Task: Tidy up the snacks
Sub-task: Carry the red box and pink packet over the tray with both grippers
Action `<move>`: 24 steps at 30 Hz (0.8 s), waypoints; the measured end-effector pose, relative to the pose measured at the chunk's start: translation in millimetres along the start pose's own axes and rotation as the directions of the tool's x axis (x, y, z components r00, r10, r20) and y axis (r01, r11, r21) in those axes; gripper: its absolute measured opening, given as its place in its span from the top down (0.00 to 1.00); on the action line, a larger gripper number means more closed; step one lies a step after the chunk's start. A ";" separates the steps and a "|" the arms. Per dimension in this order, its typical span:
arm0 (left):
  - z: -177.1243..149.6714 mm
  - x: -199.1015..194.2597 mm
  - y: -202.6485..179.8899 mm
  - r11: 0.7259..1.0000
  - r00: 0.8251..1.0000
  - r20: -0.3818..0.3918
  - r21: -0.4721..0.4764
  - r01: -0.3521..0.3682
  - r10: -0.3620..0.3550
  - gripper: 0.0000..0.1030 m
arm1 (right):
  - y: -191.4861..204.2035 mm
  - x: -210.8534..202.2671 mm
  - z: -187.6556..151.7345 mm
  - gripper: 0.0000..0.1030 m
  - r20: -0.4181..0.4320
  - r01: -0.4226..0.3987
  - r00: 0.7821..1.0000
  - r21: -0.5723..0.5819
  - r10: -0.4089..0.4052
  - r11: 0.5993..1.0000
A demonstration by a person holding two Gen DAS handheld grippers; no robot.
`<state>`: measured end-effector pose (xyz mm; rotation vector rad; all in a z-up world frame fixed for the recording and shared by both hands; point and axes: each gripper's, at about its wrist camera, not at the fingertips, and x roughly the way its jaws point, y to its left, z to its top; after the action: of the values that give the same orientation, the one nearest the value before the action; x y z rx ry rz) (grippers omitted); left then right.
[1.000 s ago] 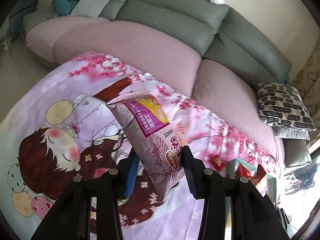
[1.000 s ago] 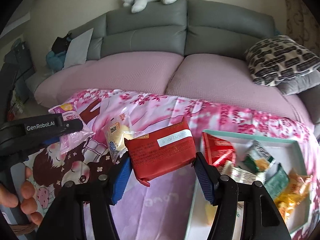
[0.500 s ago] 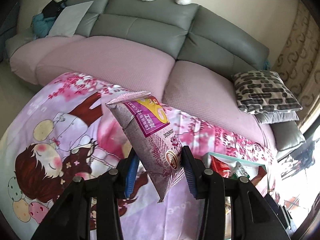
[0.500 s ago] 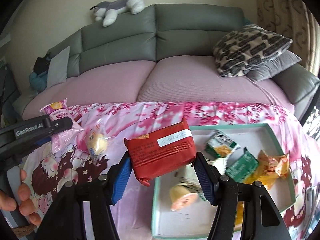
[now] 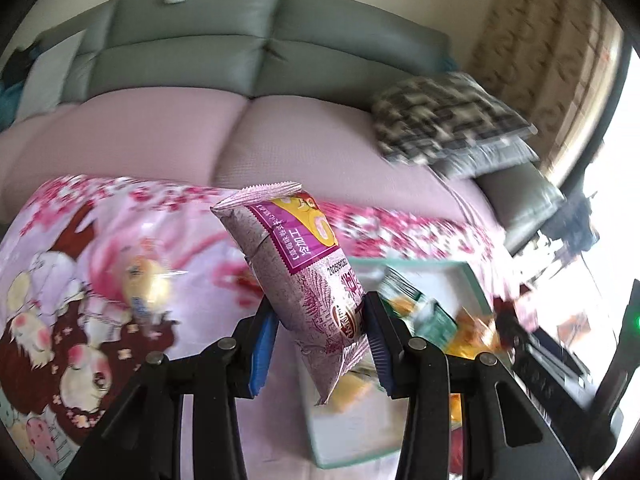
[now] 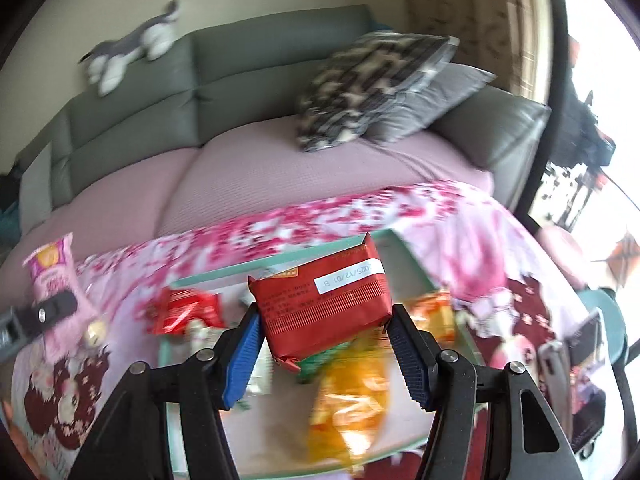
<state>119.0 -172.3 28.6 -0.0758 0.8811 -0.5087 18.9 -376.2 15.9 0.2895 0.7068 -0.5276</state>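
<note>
My left gripper is shut on a tall purple snack packet, held upright in the air above the left edge of a teal-rimmed tray. The same packet shows at the left of the right wrist view. My right gripper is shut on a red foil snack pack with a white date label, carried over the tray. Several snacks lie in the tray, among them a red pack and an orange bag. A small yellow snack lies loose on the cloth.
A pink cartoon-print cloth covers the table. Behind it stands a grey sofa with pink seat covers, patterned cushions and a plush toy. A phone and dark items lie at the right edge.
Both grippers have swung to the right with their packs and rolled. The tray now lies under the right gripper and beside the left one. The grips are unchanged.
</note>
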 end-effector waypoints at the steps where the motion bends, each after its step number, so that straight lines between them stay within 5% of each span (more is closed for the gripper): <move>1: -2.4 2.6 -11.0 1.000 1.000 -0.011 0.024 0.015 -0.015 0.57 | -7.5 -0.3 0.3 0.37 0.000 0.013 1.000 0.012 -0.013 1.000; 13: -30.1 36.5 -73.7 0.977 0.993 -0.108 0.203 0.068 -0.047 0.57 | -36.0 12.6 -0.3 0.37 -0.021 0.022 1.000 0.066 -0.021 0.998; 24: -32.6 63.0 -71.1 0.979 0.991 -0.132 0.201 0.043 -0.016 0.57 | -13.7 34.4 -6.4 0.36 -0.051 -0.007 0.999 0.009 0.007 1.000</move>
<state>99.5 -258.8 -18.5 0.1334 0.9516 -0.6349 29.9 -397.3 -13.2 0.3142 0.7532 -0.5179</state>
